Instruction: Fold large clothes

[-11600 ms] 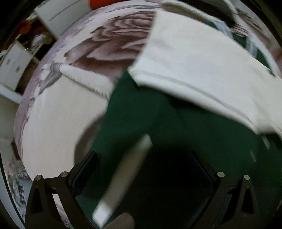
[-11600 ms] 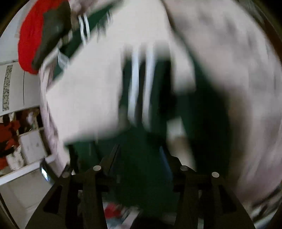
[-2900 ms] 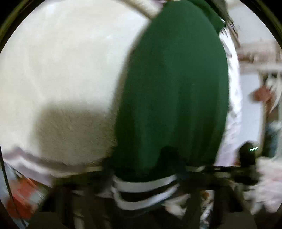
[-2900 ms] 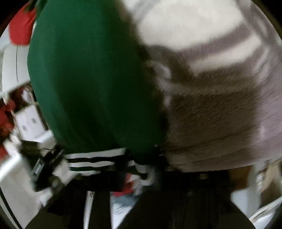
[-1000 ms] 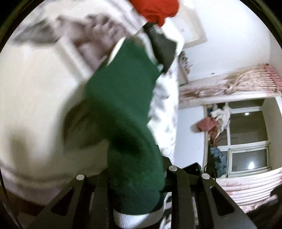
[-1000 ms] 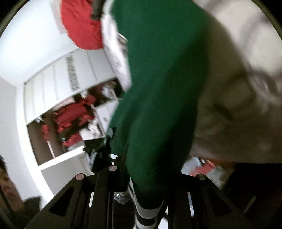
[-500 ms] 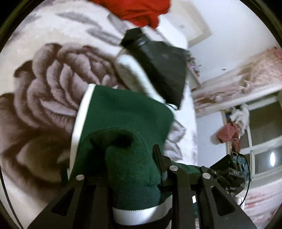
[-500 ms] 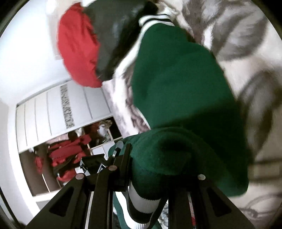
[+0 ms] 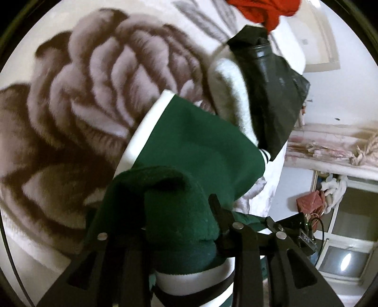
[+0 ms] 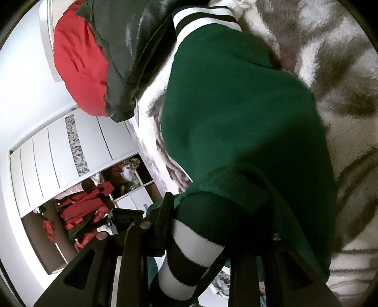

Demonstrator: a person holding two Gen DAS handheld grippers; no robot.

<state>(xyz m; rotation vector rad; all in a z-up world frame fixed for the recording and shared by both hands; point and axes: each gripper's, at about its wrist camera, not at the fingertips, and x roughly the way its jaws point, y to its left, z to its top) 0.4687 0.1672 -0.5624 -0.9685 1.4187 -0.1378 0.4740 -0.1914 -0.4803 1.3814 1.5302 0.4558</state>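
Note:
A dark green jacket with white sleeves and black-and-white striped ribbing lies on a fleece blanket printed with a large grey rose. My left gripper is shut on a thick bunch of the green fabric near its striped hem, lifted and curled back over the rest. My right gripper is shut on the other end of the same hem of the jacket; the striped ribbing hangs between its fingers. The fabric hides most of both fingertips.
A black leather garment and a red garment lie at the far end of the blanket, just beyond the jacket. The right wrist view shows them too: black, red. White wardrobe and a window stand beside the bed.
Both grippers have carried the hem forward over the jacket toward the black and red garments. The green fabric now lies doubled on itself and the view has steadied.

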